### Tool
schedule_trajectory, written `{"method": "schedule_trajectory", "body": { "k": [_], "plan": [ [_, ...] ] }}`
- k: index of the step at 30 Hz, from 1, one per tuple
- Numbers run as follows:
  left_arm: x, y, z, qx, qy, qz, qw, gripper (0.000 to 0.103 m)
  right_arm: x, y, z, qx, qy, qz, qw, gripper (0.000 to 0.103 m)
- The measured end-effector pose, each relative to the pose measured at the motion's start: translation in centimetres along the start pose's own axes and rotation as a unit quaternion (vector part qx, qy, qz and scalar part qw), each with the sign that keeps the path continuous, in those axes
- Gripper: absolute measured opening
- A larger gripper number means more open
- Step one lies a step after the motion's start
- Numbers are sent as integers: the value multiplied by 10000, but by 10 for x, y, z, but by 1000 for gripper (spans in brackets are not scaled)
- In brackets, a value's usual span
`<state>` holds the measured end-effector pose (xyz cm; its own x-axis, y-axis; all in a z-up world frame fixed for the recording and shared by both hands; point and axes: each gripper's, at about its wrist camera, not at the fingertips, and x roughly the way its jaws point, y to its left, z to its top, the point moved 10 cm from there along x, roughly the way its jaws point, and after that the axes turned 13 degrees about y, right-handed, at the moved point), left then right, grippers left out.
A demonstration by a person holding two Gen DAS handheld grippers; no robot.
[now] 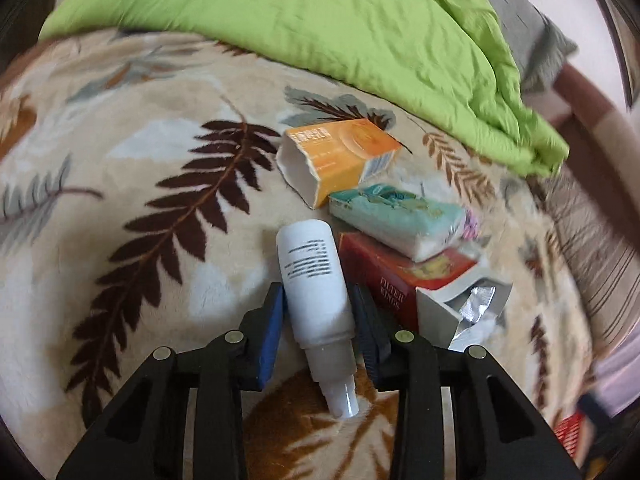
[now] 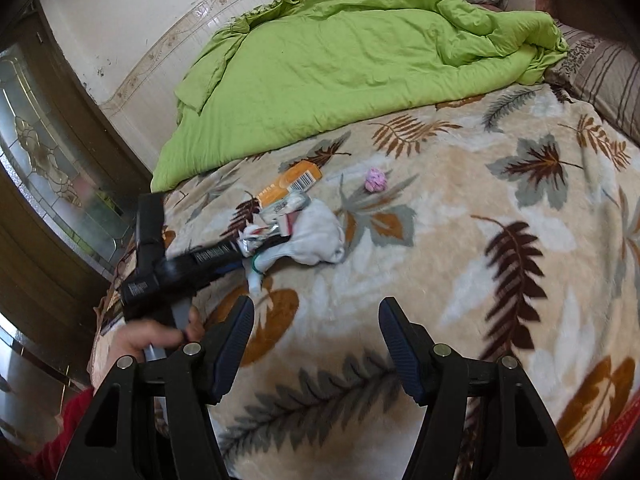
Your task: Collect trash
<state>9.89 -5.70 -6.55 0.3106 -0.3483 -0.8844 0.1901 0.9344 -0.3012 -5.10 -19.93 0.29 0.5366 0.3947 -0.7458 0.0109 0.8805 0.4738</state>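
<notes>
Your left gripper [image 1: 318, 312] clamps the white spray bottle [image 1: 314, 276], its long axis running along the fingers, nozzle toward you; right gripper [image 2: 316, 344] gapes empty.

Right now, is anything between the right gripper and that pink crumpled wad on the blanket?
Nothing visible. The right gripper stands open over bare blanket, and the pink wad lies alone ahead, apart from the trash pile.

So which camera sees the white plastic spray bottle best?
The left wrist view: the white plastic spray bottle lies close up between the gripper's blue pads, label readable. In the right wrist view only a blurred white bit shows behind the left gripper.
</notes>
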Motion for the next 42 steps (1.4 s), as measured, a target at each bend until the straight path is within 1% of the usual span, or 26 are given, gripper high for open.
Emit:
{"method": "schedule_trajectory", "body": {
  "k": [3,5,8,10,12,13,14,17,19,21,22,23,24,26,27,32,35,37,40,42],
  "plan": [
    [-8,10,1,-60,-69,44,9999,32,10,14,17,77,33,287,9996,69],
    [-20,29,2,-212,-220,267,9992,32,20,27,30,120,64,470,9988,68],
    [-33,51,4,-384,-379,425,9976,32,38,41,54,81,41,505,9987,67],
    [-38,64,5,-520,-402,439,9969,32,55,44,72,96,106,459,9988,66],
    [-41,72,5,-618,-396,383,9966,32,71,40,94,96,52,297,9995,65],
    [-42,74,5,-642,-397,380,9964,32,80,38,103,29,74,147,9999,65],
    [-43,75,5,-640,-406,380,9964,32,96,33,112,-58,260,-130,9996,65],
    [-44,74,6,-593,-430,371,9966,32,126,28,127,-180,406,-330,9985,64],
    [-44,74,6,-581,-422,345,9968,32,144,29,124,-379,635,-426,9964,64],
    [-43,74,7,-561,-419,348,9969,32,161,35,113,-681,832,-492,9930,64],
    [-43,74,7,-544,-410,350,9971,32,166,37,109,-812,879,-562,9912,61],
    [-42,72,7,-527,-403,344,9972,32,170,38,104,-961,896,-730,9886,54],
    [-42,72,7,-511,-404,353,9973,32,172,38,102,-1090,859,-912,9861,50],
    [-42,67,7,-421,-426,391,9974,32,167,39,104,-1172,657,-959,9863,40],
    [-42,65,7,-376,-452,406,9974,32,162,39,105,-1135,558,-917,9877,38],
    [-47,51,7,-144,-616,450,9970,30,128,37,109,-1102,17,-789,9908,34],
    [-50,45,8,-34,-697,513,9962,30,105,38,107,-1017,-239,-675,9922,34],
    [-53,43,8,33,-769,597,9952,30,86,43,100,-1000,-393,-564,9926,34],
    [-56,41,7,107,-856,720,9937,30,65,49,86,-1036,-607,-619,9908,34],
    [-58,39,8,179,-930,813,9922,30,58,51,77,-951,-669,-531,9918,34]
  ]
}}
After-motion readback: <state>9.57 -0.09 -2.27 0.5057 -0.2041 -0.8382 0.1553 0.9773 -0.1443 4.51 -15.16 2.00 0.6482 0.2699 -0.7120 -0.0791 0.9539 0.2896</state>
